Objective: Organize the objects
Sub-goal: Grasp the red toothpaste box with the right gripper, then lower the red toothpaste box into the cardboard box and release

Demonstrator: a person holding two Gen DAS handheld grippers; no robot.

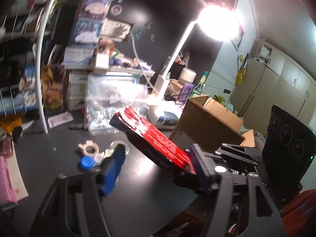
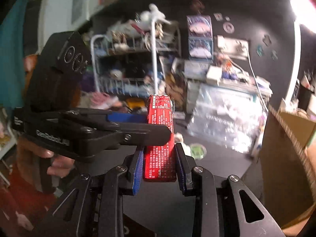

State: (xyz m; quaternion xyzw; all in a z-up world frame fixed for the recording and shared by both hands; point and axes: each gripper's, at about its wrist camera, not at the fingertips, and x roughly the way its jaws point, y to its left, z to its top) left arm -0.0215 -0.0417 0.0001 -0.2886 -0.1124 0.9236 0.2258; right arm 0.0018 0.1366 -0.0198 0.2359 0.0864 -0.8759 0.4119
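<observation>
Trouble could come quickly here, because we have the red packet (image 2: pixel 160 138) pinched only near its back end between the blue pads of our right hand-held gripper (image 2: pixel 159 161), and most of its length sticks out forward in the air above the dark worktop (image 1: pixel 65 138). A long lever like that may twist or slide in the pads if we swing it fast, and the frames are already smeared with motion blur.

Our left hand-held gripper (image 1: pixel 158 164) is spread wide, holding nothing, with one blue pad just beside the packet's held end. From the right wrist view it crosses in front of the packet, touching or nearly so; we cannot tell which. If it bumps the packet, the grip could slip and the packet would drop among the tape roll (image 1: pixel 91 150) and the small blue cap (image 1: pixel 86 162) below.

The cardboard box (image 1: pixel 209 122) stands open just to the right, its flaps raised. We judge it a likely home for the packet, though a raised flap could catch the packet's far end on the way in. What lies inside is mostly hidden; only a few pale, crumpled things show past its far edge, too blurred to name.

A clear plastic bag (image 1: pixel 116 96) slumps behind, contents unclear.
</observation>
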